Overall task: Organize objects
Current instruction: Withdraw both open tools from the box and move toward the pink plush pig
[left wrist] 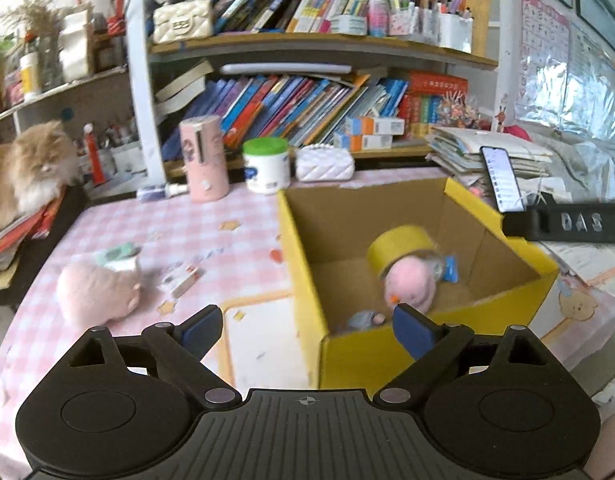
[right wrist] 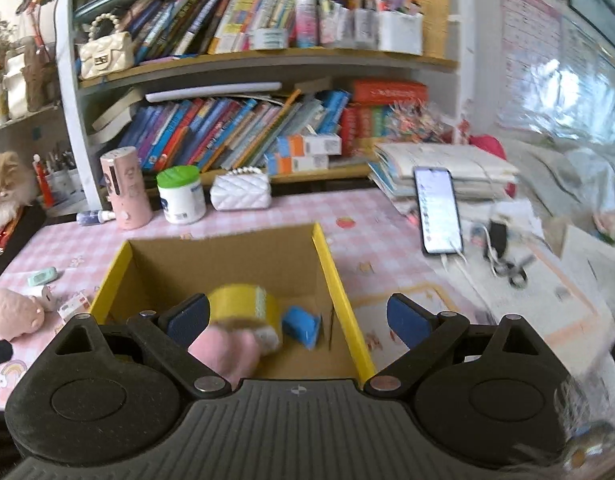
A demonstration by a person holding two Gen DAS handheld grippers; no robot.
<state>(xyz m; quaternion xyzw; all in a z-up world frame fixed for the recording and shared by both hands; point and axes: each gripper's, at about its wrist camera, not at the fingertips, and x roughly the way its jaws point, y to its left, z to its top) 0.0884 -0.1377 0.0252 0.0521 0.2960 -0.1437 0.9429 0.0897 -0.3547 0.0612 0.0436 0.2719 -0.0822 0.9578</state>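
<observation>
Our left hand-held gripper [left wrist: 307,330] hangs with fingers apart and empty, nearer than the right hand-held gripper [right wrist: 297,316], also apart, to the pink plush [left wrist: 97,294] lying crosswise on the surface, left of the yellow box [left wrist: 387,354].

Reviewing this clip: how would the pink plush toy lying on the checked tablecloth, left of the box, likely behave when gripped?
The pink plush toy looks soft and rounded, so it would probably squash between the pads rather than resist. It is likely light for its bulk. Its fuzzy fabric should grip well, and lying slumped on the pink checked tablecloth, it seems unlikely to roll.
</observation>
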